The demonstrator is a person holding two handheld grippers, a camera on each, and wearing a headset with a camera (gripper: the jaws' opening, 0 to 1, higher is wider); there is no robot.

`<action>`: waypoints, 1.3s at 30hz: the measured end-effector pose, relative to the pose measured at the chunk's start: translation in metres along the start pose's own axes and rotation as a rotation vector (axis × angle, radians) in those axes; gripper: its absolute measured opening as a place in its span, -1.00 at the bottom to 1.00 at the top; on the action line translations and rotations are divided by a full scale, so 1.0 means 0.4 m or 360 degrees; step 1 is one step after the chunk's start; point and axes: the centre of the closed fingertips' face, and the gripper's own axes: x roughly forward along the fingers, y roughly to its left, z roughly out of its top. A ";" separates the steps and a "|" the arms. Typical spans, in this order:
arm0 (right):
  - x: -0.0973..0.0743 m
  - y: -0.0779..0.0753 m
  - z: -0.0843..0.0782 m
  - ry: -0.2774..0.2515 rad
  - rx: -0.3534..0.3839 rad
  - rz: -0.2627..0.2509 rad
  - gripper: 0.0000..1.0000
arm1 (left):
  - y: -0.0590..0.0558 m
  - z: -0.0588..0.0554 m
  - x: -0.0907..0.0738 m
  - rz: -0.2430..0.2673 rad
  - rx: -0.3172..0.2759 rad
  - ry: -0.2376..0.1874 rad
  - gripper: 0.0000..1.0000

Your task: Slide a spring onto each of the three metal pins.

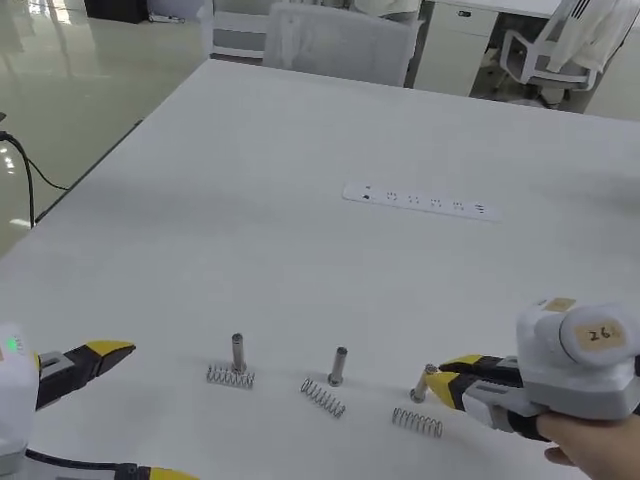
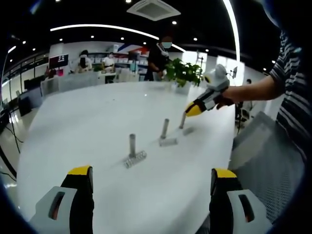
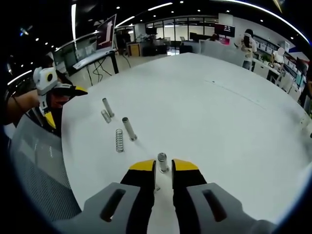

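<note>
While L gripper [image 2: 152, 171] gapes, R gripper [image 3: 164, 165] pinches pin [image 3: 162, 158].

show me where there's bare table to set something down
Free: the broad table beyond the power strip, and the band between that strip and the pins. Crowded: the near edge, where the three pins, springs, the left hand-held gripper and the right hand-held gripper sit close together.
</note>
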 end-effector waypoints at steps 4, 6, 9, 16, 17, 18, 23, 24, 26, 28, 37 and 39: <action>-0.007 -0.003 -0.004 0.0000 0.0001 0.0005 -0.77 | -0.001 0.007 -0.001 -0.0008 -0.0022 -0.0029 0.96; -0.010 -0.003 -0.007 0.0007 -0.0006 0.0015 -0.76 | 0.000 0.007 0.001 -0.0006 -0.0023 -0.0027 0.96; -0.014 -0.006 -0.014 0.0026 -0.0057 0.0011 -0.74 | 0.000 0.007 0.001 -0.0008 -0.0024 -0.0025 0.96; -0.021 0.008 -0.031 0.0060 -0.0131 0.0076 -0.76 | 0.003 0.004 -0.001 -0.0005 -0.0021 -0.0014 0.96; -0.021 0.010 -0.032 0.0056 -0.0137 0.0089 -0.76 | 0.004 0.002 -0.001 -0.0005 -0.0021 -0.0011 0.96; -0.022 0.014 -0.032 0.0052 -0.0143 0.0101 -0.76 | 0.005 0.002 -0.001 -0.0004 -0.0020 -0.0010 0.96; -0.025 0.031 -0.031 0.0055 -0.0218 0.0154 -0.75 | 0.003 0.007 -0.003 -0.0011 -0.0029 -0.0024 0.96; -0.025 0.032 -0.033 0.0064 -0.0241 0.0156 -0.75 | 0.001 0.009 -0.003 -0.0019 -0.0036 -0.0031 0.96; -0.024 0.039 -0.041 0.0094 -0.0298 0.0179 -0.75 | 0.000 0.009 -0.003 -0.0019 -0.0033 -0.0028 0.96; -0.024 0.045 -0.047 0.0110 -0.0358 0.0199 -0.74 | 0.000 0.007 -0.004 -0.0020 -0.0026 -0.0019 0.96; -0.022 0.081 -0.067 0.0168 -0.0496 0.0285 -0.72 | 0.001 0.002 -0.005 -0.0019 -0.0025 -0.0011 0.96; -0.021 0.083 -0.070 0.0181 -0.0517 0.0289 -0.72 | 0.001 0.003 -0.004 -0.0019 -0.0022 -0.0010 0.96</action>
